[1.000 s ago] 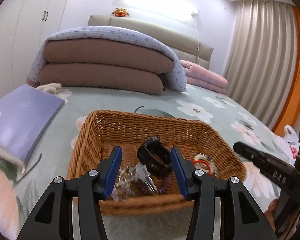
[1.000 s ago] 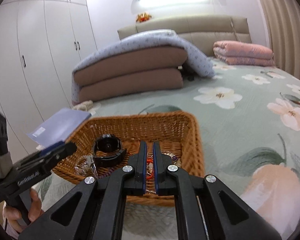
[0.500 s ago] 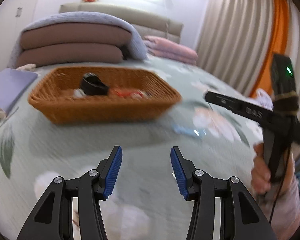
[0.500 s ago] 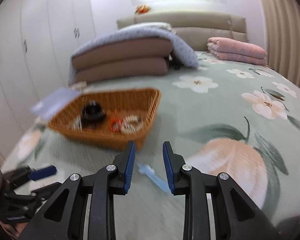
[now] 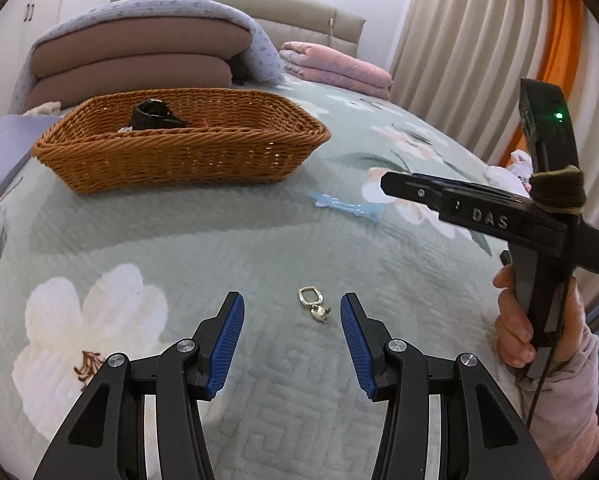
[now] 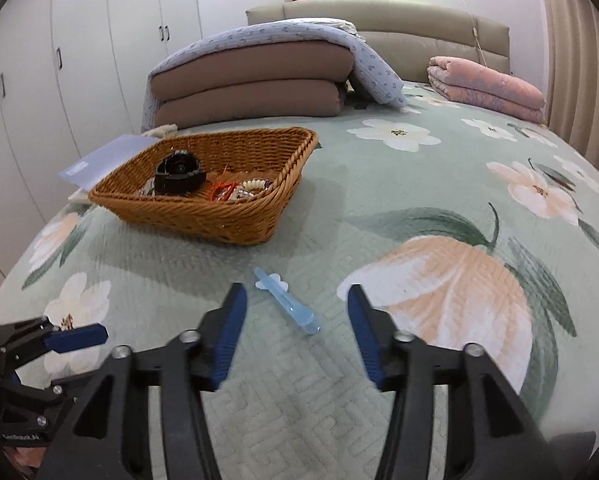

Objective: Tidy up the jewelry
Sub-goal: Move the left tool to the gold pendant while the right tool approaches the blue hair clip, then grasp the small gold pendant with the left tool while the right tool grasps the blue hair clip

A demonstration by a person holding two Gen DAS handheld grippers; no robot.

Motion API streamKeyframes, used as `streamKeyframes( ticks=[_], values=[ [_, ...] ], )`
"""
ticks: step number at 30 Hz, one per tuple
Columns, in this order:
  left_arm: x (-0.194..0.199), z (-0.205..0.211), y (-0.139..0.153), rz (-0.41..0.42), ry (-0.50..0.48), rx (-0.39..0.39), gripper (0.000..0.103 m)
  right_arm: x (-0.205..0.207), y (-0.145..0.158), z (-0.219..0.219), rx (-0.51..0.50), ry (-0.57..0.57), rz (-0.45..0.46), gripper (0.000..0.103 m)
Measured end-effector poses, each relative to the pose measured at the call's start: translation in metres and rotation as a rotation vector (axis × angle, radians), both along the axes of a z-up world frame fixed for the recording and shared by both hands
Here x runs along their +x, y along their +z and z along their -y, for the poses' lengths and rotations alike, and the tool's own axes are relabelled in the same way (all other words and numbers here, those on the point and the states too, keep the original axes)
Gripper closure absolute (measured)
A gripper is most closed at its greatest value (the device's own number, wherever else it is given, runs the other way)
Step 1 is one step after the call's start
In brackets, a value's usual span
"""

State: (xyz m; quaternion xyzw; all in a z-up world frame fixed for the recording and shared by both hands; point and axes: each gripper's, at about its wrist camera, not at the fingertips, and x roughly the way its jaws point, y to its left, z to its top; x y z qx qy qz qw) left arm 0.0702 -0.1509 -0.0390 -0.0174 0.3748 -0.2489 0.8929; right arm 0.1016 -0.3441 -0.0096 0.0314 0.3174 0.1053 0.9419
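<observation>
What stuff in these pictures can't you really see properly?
- Left wrist view: the near wall of the wicker basket hides most of what lies inside; only the black watch pokes up.
- Left wrist view: the small silver charm is too tiny to tell its shape.
- Right wrist view: the beads and red bits are a tangle.
- Right wrist view: the left gripper is cut off by the edge.

From your left wrist view, the woven brown wicker basket's (image 5: 179,156) near wall hides most contents; only the black watch's (image 5: 153,116) top shows.
</observation>
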Motion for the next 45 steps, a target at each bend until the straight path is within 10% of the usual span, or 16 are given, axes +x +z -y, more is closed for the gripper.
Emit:
streamKeyframes(
  ticks=[13,27,36,45],
  values=[
    [0.004,0.021,-0.014,-0.057,-0.03,0.11,0.031,0.031,-0.03,-0.007,-0.024,0.034,-0.156,0.046],
    [0.014,0.035,-0.015,-0.052,0.011,0.163,0.032,0.035,-0.033,-0.027,-0.142,0.027,-0.135,0.06],
    [0.016,0.023,-0.016,-0.051,0.051,0.118,0.057,0.028,-0.033,-0.041,-0.187,0.081,-0.114,0.084],
    [0.016,0.012,-0.014,-0.052,0.074,0.08,0.091,0.023,-0.032,-0.046,-0.203,0.092,-0.096,0.086]
  ],
)
